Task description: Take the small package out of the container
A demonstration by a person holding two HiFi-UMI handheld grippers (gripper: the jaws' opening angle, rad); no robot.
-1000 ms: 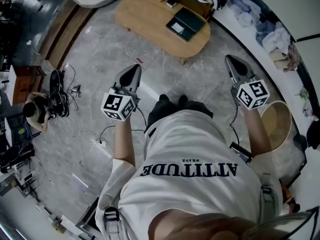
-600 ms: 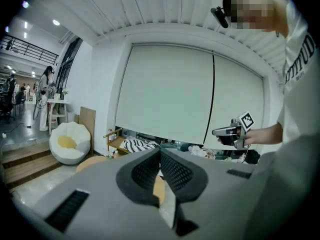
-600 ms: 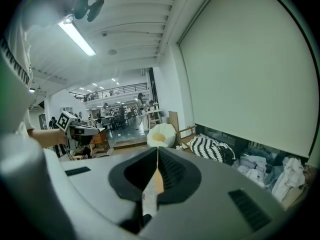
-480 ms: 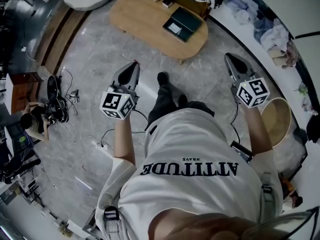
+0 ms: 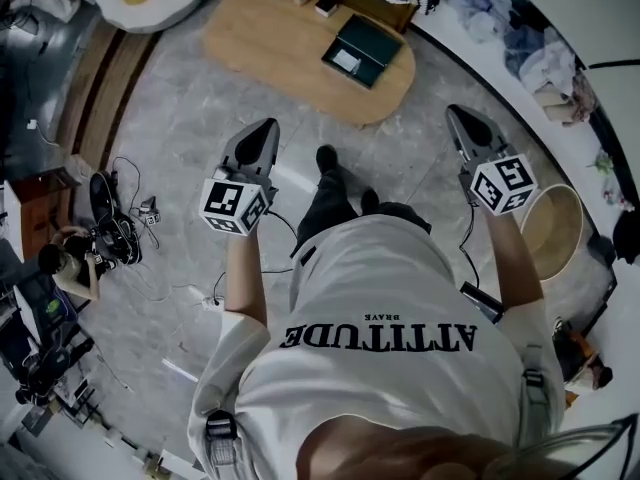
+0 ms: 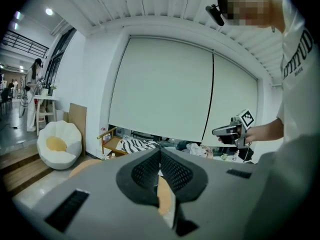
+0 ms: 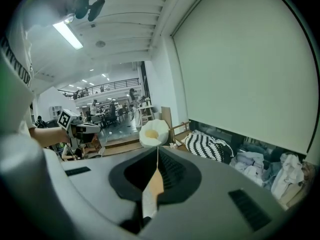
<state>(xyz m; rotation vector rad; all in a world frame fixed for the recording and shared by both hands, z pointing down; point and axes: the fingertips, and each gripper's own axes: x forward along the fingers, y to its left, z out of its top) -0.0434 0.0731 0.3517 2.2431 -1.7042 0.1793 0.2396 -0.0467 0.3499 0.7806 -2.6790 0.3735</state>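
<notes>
Head view, looking steeply down: a grey marbled floor (image 5: 170,168) fills the field, and on it stands a person in a white shirt (image 5: 380,308) with both forearms held forward

Ahead of the person stands an oval wooden table (image 5: 270,33), well apart from both grippers

A round pale tub (image 5: 555,238) sits on the floor just beside the person's right forearm

The container (image 5: 375,40), a dark shallow tray open on top, lies on the right end of the table

The left gripper (image 5: 264,128) and the right gripper (image 5: 458,116) hang in the air on either side of the person's legs; both point toward the table and neither is near the container

Left gripper view: the jaws are pressed together, with nothing between them. Right gripper view: the jaws likewise meet along a closed seam and grip nothing

The small package (image 5: 346,61), a pale rectangle, rests inside the container at its near corner, untouched
</notes>
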